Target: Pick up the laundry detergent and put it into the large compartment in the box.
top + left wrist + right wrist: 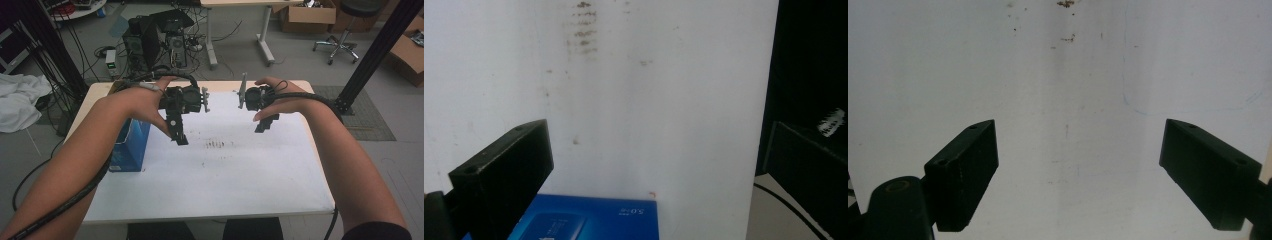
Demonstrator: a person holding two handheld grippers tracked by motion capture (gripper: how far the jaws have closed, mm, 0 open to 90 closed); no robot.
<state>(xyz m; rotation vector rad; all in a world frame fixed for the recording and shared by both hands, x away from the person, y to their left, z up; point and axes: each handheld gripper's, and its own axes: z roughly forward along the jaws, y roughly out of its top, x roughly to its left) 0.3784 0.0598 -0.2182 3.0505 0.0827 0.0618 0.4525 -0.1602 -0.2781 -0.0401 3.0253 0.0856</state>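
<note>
Left tool [178, 131]: The left hand [142, 102] is holding it up over the worktop [225, 175], pointing down. In the left gripper view one black jaw is showing at the bottom left. The other jaw is out of the picture, so I cannot tell if this tool is released or clenched. Nothing is sitting against the jaw I can see.

Right tool [266, 123]: The right hand [280, 97] is holding it up too, well apart from the left one. In the right gripper view its two jaws are standing wide apart with bare white worktop between them. It is released and holding nothing.

Why they are hanging like this: Both tools are floating above the worktop and touching nothing. I think the person is getting ready to reach, not grabbing yet.

Blue box [131, 145]: This is the thing nearest the left tool. It is lying at the left edge of the worktop, just beside and under the left arm. In the left gripper view its blue top [589, 217] is peeking in at the bottom, close to the jaw. It is lying flat, so it is staying put by itself.

Worktop marks [218, 144]: Small dark smudges are sitting in the middle, between the two tools. They are only stains.

What the next move is calling for: I think the left tool needs to turn toward the blue box and come down with its jaws on both sides.

Around the worktop: A computer tower [150, 42] and many cables are sitting on the floor behind it.
</note>
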